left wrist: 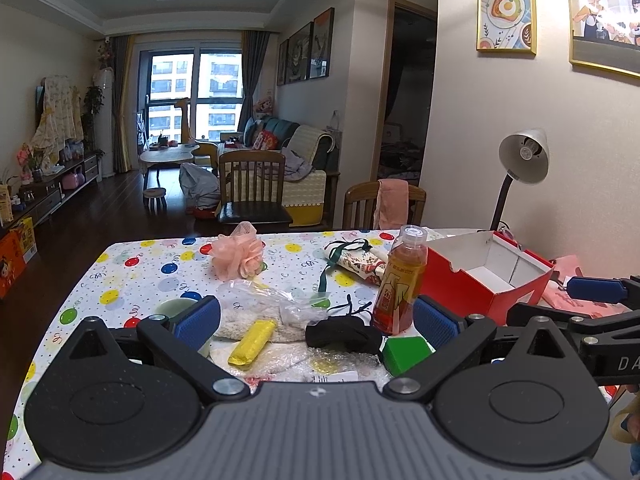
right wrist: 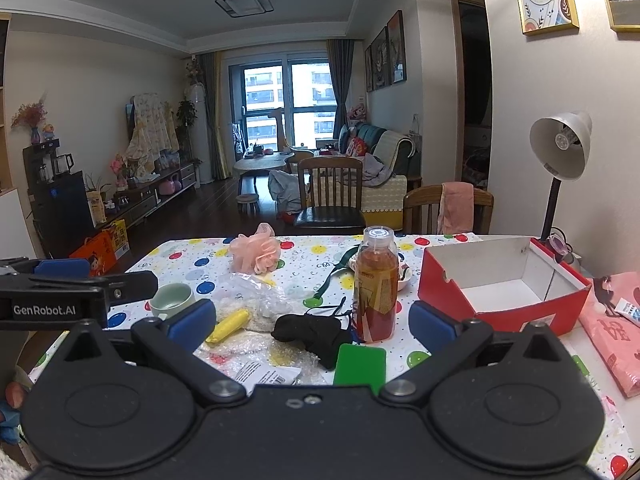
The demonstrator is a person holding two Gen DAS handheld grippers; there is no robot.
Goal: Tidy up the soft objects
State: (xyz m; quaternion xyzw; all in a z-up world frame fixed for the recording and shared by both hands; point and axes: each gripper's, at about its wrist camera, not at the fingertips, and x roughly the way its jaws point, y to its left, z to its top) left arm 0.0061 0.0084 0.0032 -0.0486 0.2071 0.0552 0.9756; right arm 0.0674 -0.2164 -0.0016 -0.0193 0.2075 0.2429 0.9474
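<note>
On the dotted tablecloth lie a pink mesh bath pouf, a yellow sponge roll, a black cloth mask, a white fluffy cloth in a clear bag and a rolled patterned cloth with a green ribbon. An open red box stands at the right, empty. My left gripper is open above the yellow roll and mask. My right gripper is open above the mask.
A tea bottle stands by the box. A green block, a pale green cup, bubble wrap, a pink bag and a desk lamp are there. Chairs stand behind the table.
</note>
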